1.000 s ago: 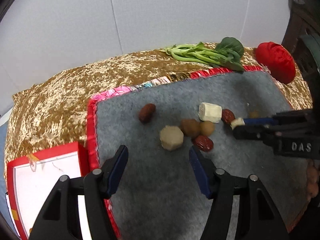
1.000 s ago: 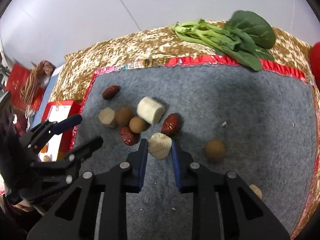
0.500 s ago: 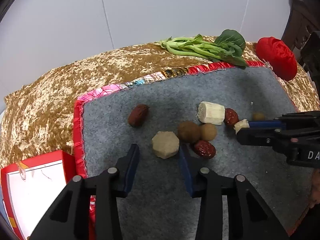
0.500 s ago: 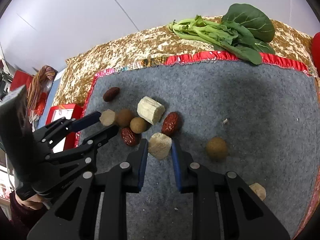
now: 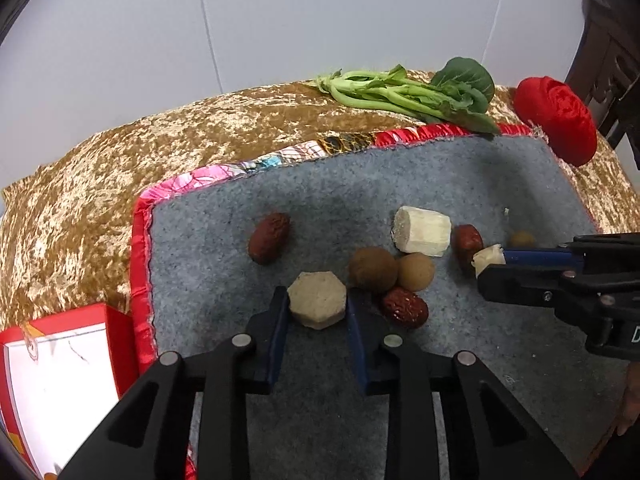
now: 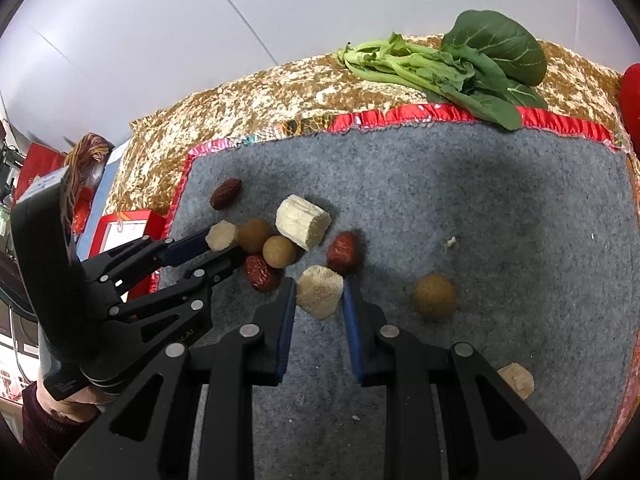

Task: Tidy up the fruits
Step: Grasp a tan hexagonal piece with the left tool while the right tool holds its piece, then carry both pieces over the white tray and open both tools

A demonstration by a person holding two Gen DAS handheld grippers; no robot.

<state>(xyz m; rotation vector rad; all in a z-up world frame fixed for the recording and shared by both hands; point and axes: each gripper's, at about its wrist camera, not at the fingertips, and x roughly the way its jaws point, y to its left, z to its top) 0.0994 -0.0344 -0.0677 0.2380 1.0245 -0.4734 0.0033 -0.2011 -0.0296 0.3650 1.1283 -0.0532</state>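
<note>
Item: left claw (image 5: 315, 309), jaws just now closing, blue pads on two opposite sides of the pale hexagonal chunk (image 5: 317, 298). The chunk sits square between my fingertips with a cut face towards the camera, low on the grey felt mat (image 5: 320, 184); I cannot tell whether it is off the felt. Item: right claw (image 6: 320, 300), jaws narrow, clamped on a pale fibrous chunk (image 6: 319, 290) centred between the tips. Neighbours of the left claw: a dark longan (image 5: 373, 269) just beyond my right-hand fingertip, apparently touching the chunk's far corner; a red date (image 5: 404, 307) close against the outside of that same finger; a lighter longan (image 5: 416, 271) behind it. Nothing lies on the left-hand side of the left claw. Farther ahead: a second red date (image 5: 269, 237) ahead-left, and a pale cut cylinder (image 5: 422, 231) ahead-right, its long axis running across my line. Off the mat, to the left and near side of the left claw: an open red box (image 5: 60, 360). Judgement: the crowding is all on the right, so the chunk should come away upward and leftward, the left claw being the nearer to that box.
</note>
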